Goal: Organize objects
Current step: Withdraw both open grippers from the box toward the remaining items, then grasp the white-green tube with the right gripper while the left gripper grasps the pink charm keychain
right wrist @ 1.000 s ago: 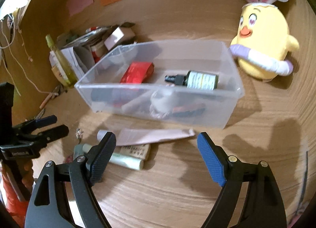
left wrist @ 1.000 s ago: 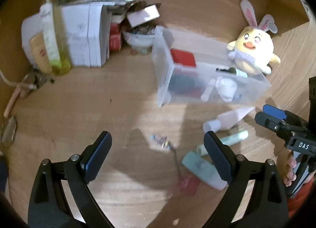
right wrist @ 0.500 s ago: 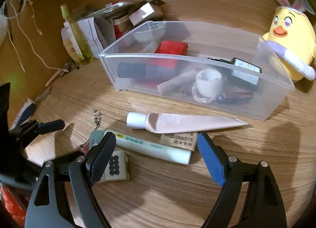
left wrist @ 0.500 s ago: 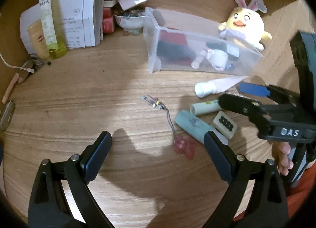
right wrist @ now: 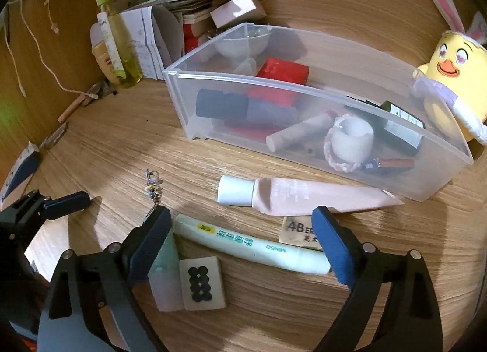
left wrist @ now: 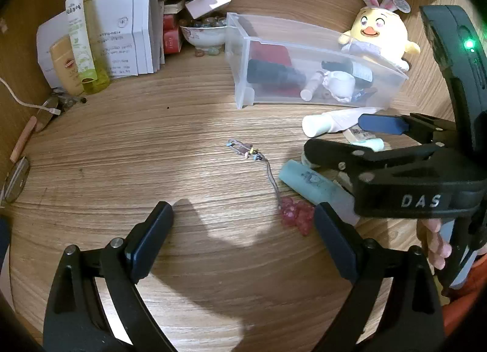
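- Two tools hang over the wooden table (right wrist: pixel 380 306).
- The right tool (right wrist: pixel 243 242) is opening wide. A pale green tube (right wrist: pixel 252 245) marked "MINISO" lies between its jaws, untouched.
- The left tool (left wrist: pixel 243 236) is released, holding nothing.
- The right tool's black body reads "DAS" in the left view.
- An eraser (right wrist: pixel 299 231) reads "4B ER".
- A pink tube (right wrist: pixel 304 195) lies just beside the clear box (right wrist: pixel 304 90).
- A tile with black dots (right wrist: pixel 202 283) lies near the green tube.

On the desk — 1 clear bin (right wrist: pixel 319 99), 2 tubes (right wrist: pixel 307 196), 1 eraser (right wrist: pixel 296 231), 1 mahjong tile (right wrist: pixel 202 283), 1 plush chick (right wrist: pixel 450 78).
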`<state>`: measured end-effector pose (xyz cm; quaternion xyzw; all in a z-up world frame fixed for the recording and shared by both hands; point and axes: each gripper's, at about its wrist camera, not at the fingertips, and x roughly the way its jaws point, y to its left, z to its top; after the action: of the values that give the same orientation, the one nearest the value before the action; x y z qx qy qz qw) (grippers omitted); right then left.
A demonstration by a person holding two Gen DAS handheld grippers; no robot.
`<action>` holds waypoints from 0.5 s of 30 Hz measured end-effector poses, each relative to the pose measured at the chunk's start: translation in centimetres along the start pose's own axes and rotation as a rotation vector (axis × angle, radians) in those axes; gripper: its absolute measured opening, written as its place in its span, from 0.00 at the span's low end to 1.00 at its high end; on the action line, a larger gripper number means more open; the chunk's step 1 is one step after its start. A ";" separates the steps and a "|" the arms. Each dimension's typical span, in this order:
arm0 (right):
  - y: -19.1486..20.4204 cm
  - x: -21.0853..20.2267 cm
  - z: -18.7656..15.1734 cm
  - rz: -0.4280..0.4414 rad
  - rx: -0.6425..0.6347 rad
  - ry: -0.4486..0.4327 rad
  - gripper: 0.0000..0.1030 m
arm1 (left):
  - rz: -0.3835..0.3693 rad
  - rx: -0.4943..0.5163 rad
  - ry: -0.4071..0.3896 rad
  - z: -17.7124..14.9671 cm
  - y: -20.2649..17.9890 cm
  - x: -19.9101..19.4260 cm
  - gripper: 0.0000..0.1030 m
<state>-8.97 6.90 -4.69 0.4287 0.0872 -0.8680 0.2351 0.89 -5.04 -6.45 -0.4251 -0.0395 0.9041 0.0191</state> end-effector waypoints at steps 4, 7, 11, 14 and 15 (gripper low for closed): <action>0.5 0.2 -0.2 -0.038 -0.033 -0.005 0.93 | 0.018 0.017 -0.001 -0.1 -0.2 0.0 0.92; 0.2 0.0 -0.5 -0.065 -0.040 -0.001 0.93 | 0.025 0.017 0.004 -0.1 0.0 0.0 0.92; -0.7 -0.3 -1.1 -0.089 -0.036 0.008 0.93 | 0.052 0.005 0.011 -0.1 0.8 0.0 0.92; -2.1 -0.6 -1.6 -0.076 0.008 0.027 0.93 | 0.046 -0.012 0.016 0.0 1.2 -0.1 0.92; -2.6 -0.7 -1.8 -0.076 0.024 0.032 0.93 | 0.028 -0.022 0.014 0.1 1.3 -0.2 0.92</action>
<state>-8.59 10.05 -5.33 0.4415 0.0970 -0.8703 0.1954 0.95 -6.32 -6.31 -0.4319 -0.0436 0.9009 0.0021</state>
